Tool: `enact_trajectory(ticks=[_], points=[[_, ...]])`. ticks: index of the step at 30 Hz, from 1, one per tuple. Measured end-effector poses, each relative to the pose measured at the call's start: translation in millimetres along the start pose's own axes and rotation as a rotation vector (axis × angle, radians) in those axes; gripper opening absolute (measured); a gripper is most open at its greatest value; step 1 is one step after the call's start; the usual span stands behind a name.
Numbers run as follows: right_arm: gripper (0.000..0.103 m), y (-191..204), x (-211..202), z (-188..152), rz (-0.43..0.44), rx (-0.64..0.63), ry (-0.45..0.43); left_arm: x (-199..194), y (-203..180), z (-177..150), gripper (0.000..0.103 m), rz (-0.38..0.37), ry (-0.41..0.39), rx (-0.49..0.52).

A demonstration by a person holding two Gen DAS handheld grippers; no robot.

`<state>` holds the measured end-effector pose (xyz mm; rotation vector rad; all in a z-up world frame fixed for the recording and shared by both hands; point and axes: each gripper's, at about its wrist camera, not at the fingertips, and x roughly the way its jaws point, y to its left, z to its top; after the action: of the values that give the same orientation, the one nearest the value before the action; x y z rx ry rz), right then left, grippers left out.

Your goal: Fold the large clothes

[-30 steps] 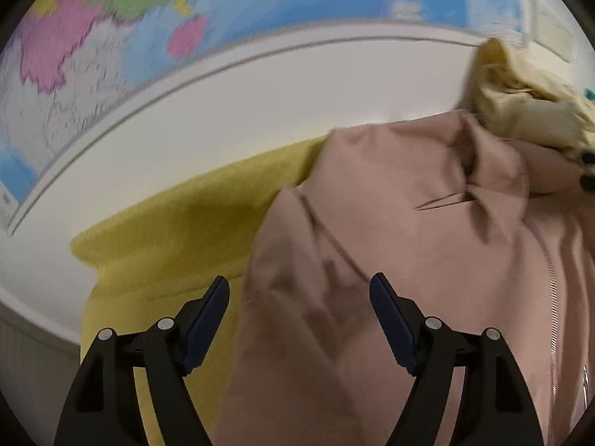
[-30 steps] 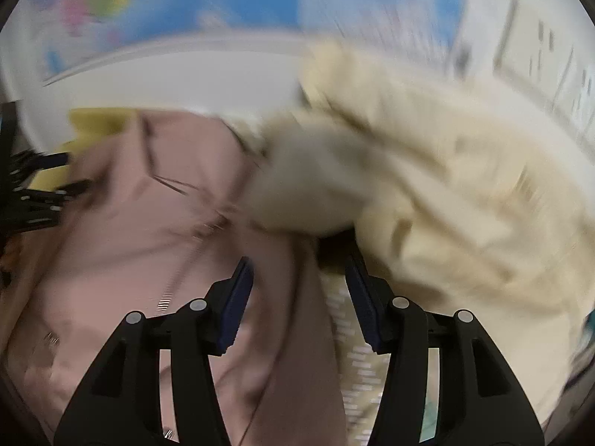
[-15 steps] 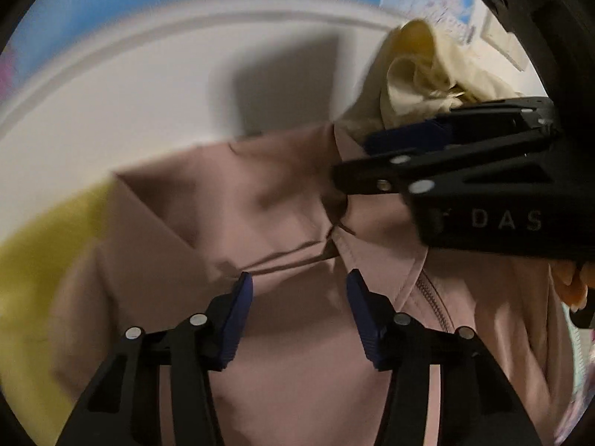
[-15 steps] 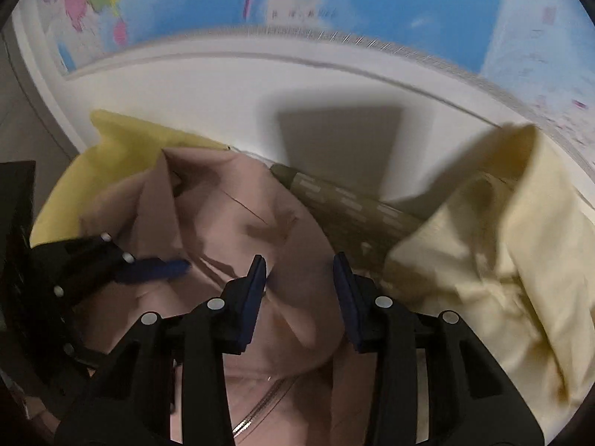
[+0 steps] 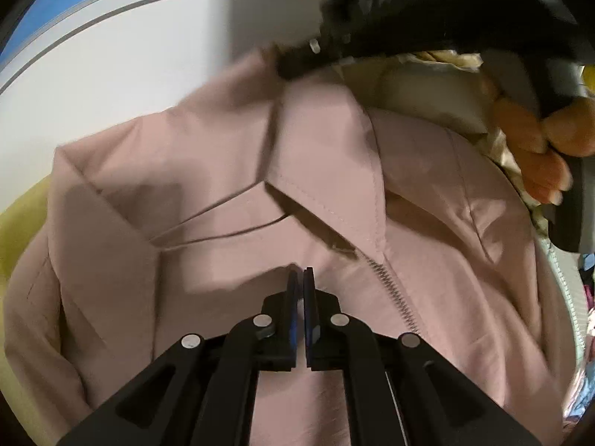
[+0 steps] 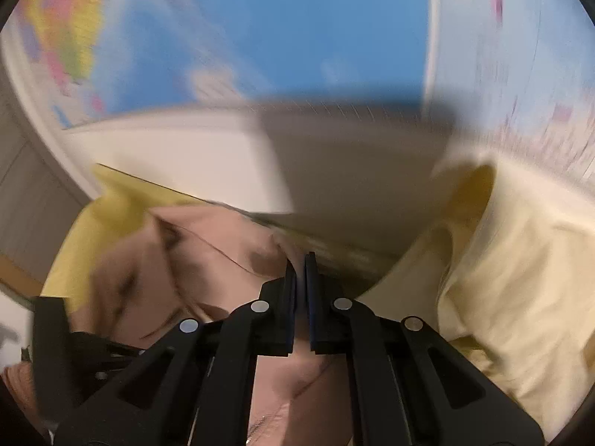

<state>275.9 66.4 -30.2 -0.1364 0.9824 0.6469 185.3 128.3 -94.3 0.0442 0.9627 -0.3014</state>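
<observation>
A dusty-pink zip jacket lies spread with its collar toward the far side; it also shows in the right wrist view. My left gripper is shut on the pink fabric just left of the zipper, below the collar. My right gripper is shut on the jacket's collar edge; in the left wrist view it reaches in from the upper right onto the collar.
A yellow garment lies under the jacket at the left. A pale cream garment is bunched at the right. A white table surface runs to a wall map behind.
Both grippers were open; now both have shut on the pink jacket. The left moved from the shoulder to beside the zipper, the right onto the collar.
</observation>
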Motion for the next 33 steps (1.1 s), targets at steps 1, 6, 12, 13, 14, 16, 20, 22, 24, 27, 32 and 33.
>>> enact_trajectory(ticks=[1, 6, 12, 13, 14, 16, 20, 22, 24, 27, 32, 33], points=[[0.004, -1, 3, -1, -0.011, 0.015, 0.004, -5, 0, -4, 0.002, 0.003, -0.001, -0.007], [0.063, 15, -35, -11, -0.088, -0.069, -0.095, -47, 12, -15, 0.042, 0.051, -0.054, -0.022], [0.076, 23, -121, -89, -0.054, -0.148, -0.164, -118, 21, -58, 0.058, 0.163, -0.127, 0.017], [0.076, 21, -132, -109, -0.055, -0.143, -0.148, -125, 36, -66, 0.058, 0.181, -0.128, 0.020], [0.076, 18, -140, -130, -0.046, -0.135, -0.125, -129, 40, -73, 0.059, 0.195, -0.130, 0.014], [0.076, 10, -156, -166, -0.039, -0.108, -0.086, -158, 73, -94, 0.064, 0.209, -0.122, 0.000], [0.076, 3, -178, -242, -0.065, -0.054, -0.002, -179, 75, -143, 0.067, 0.222, -0.076, -0.017], [0.076, 0, -181, -273, -0.064, -0.030, 0.026, -178, 64, -161, 0.070, 0.205, -0.057, -0.013], [0.076, 3, -183, -300, -0.073, -0.001, 0.054, -185, 54, -183, 0.080, 0.192, -0.046, 0.011], [0.078, 5, -187, -330, -0.050, 0.050, 0.078, -186, 31, -211, 0.090, 0.186, -0.017, 0.074], [0.046, 1, -192, -349, -0.014, 0.074, 0.061, -173, 27, -227, 0.061, 0.268, 0.038, 0.075], [0.015, -2, -192, -350, 0.009, 0.091, 0.060, -172, 31, -226, 0.033, 0.288, 0.041, 0.058]])
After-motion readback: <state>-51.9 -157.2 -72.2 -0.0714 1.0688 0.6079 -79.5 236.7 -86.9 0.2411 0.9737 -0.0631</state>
